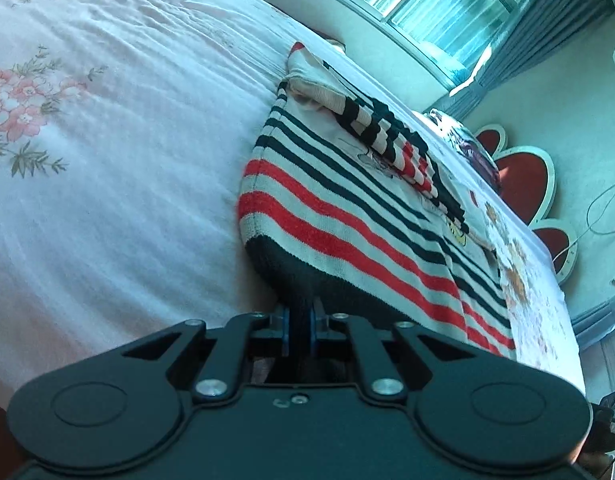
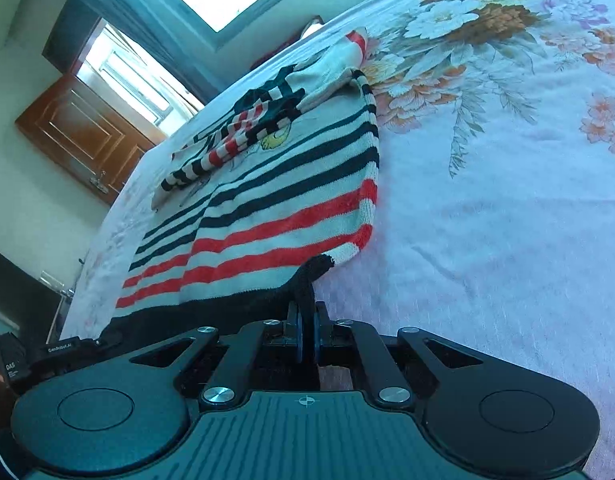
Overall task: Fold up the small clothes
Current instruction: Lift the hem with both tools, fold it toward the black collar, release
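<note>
Spread flat on the bed (image 1: 107,168), the sweater (image 1: 347,216) is a small knit with a white ground, thin navy stripes across the body, broader red stripes lower down and a solid dark ribbed hem (image 1: 307,280) at the near edge. Both sleeves (image 2: 235,136) are folded in over the chest, their navy, white and red bands crossing a cartoon print with a yellow patch. The knit looks thick and ribbed, with soft rounded edges where it is doubled over. Beneath it the bedsheet is thin, smooth and faintly wrinkled, white with pink and orange flowers.

The left gripper (image 1: 300,312) is clamped on the hem near the sweater's left corner, its blue-padded fingers pressed together with dark knit bunched between them. The right gripper (image 2: 307,320) is likewise pinched on the hem at the right corner, where a twist of dark fabric rises from between its pads. From both, the sweater stretches straight ahead, away from the fingers. Behind the bed stand a window (image 1: 427,4) with teal curtains and a wooden door (image 2: 83,132).
</note>
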Demonstrator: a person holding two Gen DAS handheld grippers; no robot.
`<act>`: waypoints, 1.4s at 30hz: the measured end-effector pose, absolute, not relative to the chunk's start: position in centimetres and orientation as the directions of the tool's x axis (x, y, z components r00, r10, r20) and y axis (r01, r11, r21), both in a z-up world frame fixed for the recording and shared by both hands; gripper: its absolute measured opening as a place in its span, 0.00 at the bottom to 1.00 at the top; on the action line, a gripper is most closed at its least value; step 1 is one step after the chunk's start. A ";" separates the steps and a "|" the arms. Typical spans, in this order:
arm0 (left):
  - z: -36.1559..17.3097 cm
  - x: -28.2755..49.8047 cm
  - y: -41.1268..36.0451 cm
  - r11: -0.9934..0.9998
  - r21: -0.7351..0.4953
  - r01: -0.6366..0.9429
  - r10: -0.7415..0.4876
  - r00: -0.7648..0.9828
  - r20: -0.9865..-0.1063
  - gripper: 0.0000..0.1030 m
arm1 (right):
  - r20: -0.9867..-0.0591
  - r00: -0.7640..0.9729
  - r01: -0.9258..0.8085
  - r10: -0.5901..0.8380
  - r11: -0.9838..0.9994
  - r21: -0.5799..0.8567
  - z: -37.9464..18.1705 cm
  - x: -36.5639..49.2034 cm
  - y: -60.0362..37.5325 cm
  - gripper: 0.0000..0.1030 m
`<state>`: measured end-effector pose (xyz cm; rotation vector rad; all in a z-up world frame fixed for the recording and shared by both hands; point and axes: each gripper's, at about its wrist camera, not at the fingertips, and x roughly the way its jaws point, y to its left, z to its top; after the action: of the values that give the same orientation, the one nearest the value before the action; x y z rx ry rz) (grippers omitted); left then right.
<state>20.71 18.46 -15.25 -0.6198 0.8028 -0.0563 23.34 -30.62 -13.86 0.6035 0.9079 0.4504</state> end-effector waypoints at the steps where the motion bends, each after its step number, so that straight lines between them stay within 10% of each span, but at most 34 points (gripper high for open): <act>1: -14.9 20.7 18.5 0.818 -0.546 -0.181 -0.272 0.715 -0.645 0.07 | -0.585 0.553 -0.116 0.594 0.750 0.652 -13.4 23.6 -30.6 0.04; 15: -7.5 35.1 19.5 0.807 -0.590 -0.038 -0.309 0.823 -0.476 0.07 | -0.469 0.724 -0.111 0.506 0.756 0.644 -5.8 37.7 -30.9 0.04; 29: -11.9 56.9 21.1 0.830 -0.556 -0.052 -0.360 0.710 -0.605 0.08 | -0.596 0.664 0.055 0.451 0.766 0.641 -10.1 58.7 -28.7 0.04; 34: -14.8 59.5 22.7 0.760 -0.644 -0.089 -0.409 0.705 -0.580 0.25 | -0.612 0.659 0.108 0.438 0.749 0.653 -13.0 62.6 -28.7 0.04; 38: -14.6 60.2 23.1 0.769 -0.632 -0.092 -0.361 0.754 -0.549 0.71 | -0.607 0.689 0.129 0.395 0.757 0.640 -12.9 64.4 -28.9 0.05; 40: -13.7 60.3 23.2 0.805 -0.591 -0.063 -0.341 0.765 -0.546 0.68 | -0.592 0.710 0.100 0.382 0.777 0.621 -12.0 64.0 -29.2 0.05; 42: -13.3 60.1 23.3 0.824 -0.566 -0.031 -0.359 0.743 -0.564 0.40 | -0.603 0.705 0.068 0.374 0.810 0.582 -11.1 63.0 -29.1 0.05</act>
<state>60.13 23.33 -13.35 -0.5855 0.7189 -0.1913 63.00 -29.13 -11.10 0.6166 0.7809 0.1827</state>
